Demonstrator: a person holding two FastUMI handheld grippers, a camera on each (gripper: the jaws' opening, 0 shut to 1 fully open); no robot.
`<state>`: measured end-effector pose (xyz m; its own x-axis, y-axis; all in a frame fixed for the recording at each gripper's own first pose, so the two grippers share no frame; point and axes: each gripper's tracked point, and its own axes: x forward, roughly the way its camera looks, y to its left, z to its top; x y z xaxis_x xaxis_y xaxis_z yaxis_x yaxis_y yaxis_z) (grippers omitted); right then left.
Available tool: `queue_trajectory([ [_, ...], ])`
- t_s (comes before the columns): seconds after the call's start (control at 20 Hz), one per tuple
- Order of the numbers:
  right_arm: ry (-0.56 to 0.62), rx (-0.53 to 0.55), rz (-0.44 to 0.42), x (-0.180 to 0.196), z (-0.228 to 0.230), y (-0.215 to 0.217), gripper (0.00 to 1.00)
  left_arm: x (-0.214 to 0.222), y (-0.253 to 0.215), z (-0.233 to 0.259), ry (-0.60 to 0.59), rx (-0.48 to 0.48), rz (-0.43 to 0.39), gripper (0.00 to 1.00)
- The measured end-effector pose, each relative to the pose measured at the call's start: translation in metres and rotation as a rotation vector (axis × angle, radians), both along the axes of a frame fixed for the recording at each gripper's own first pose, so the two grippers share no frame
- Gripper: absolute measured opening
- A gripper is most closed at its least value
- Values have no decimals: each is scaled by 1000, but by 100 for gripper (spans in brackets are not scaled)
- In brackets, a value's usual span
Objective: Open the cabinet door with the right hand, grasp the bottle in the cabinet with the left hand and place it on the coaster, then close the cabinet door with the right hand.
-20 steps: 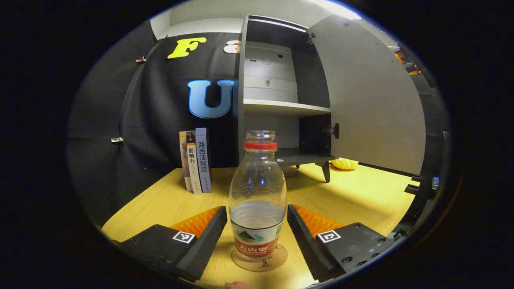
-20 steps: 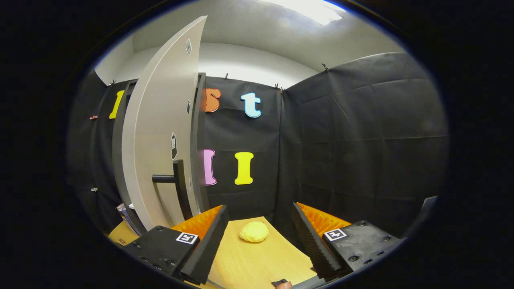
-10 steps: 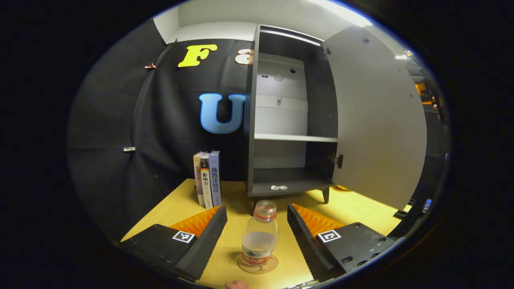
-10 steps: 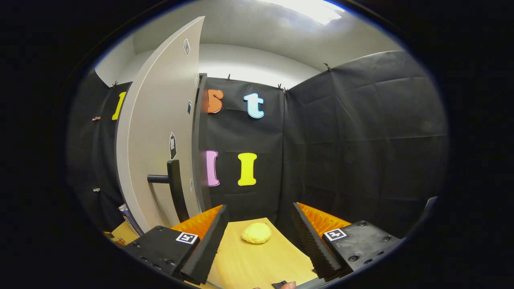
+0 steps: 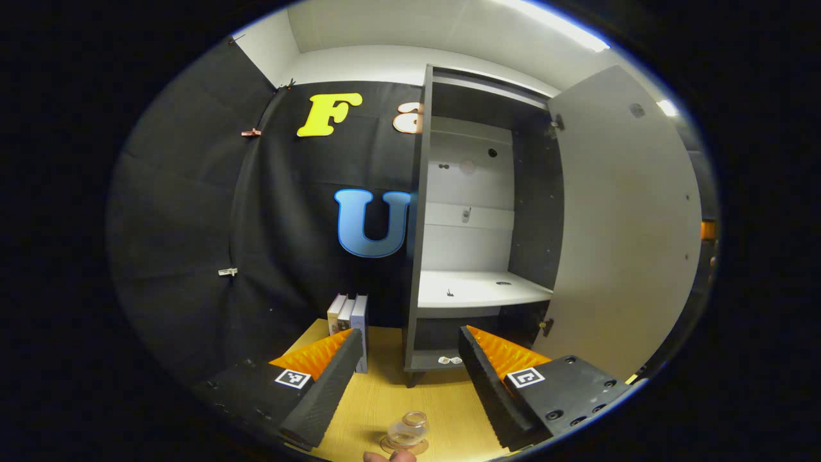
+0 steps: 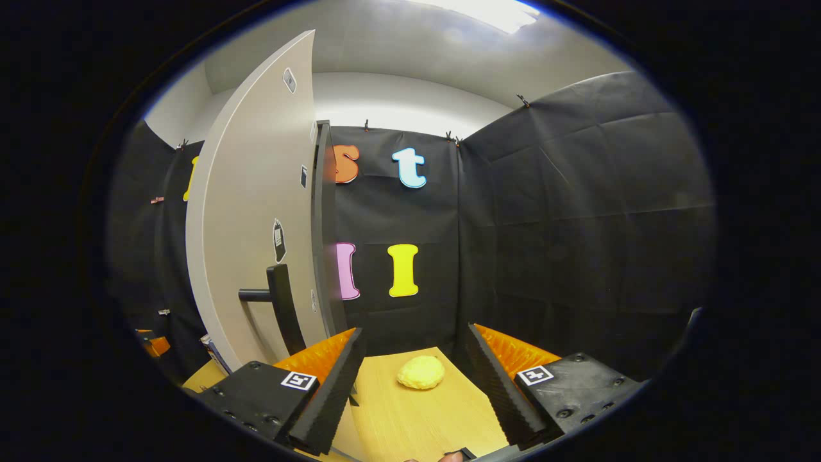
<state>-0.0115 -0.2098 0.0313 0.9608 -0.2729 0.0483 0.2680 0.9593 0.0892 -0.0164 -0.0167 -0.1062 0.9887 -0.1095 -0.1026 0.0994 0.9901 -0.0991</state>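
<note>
In the left gripper view a clear bottle (image 5: 408, 431) stands on a round cork coaster (image 5: 386, 444) far below my left gripper (image 5: 410, 378), which is open, raised and holds nothing. Beyond it the dark cabinet (image 5: 471, 218) stands with its pale door (image 5: 625, 224) swung wide to the right and its white shelf (image 5: 481, 290) bare. In the right gripper view the same door (image 6: 250, 205) is at the left, its dark bar handle (image 6: 279, 305) facing me. My right gripper (image 6: 414, 378) is open, just right of that handle and apart from it.
Upright books (image 5: 349, 321) lean against the wall left of the cabinet. A yellow lump (image 6: 421, 372) lies on the wooden table (image 6: 410, 417) ahead of the right gripper. A fingertip (image 5: 388, 456) shows at the bottom edge of the left gripper view.
My left gripper has drawn up and back from the bottle, which stays on the coaster and now looks small and low. The right gripper has drifted slightly, with the door handle still at its left.
</note>
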Motion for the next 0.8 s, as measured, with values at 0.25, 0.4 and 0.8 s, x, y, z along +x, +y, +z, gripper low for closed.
queue_trajectory([
  [0.25, 27, 19, 23, 3, -6, 7, 97, 7, 7, 36, -1, 46, 27, 94],
  [0.4, 31, 16, 26, 2, -6, 11, 97, 2, 8, 48, -20, 34, 27, 95],
  [0.8, 36, 34, -16, -2, -7, 18, 96, -1, 21, 50, -19, 45, 37, 93],
])
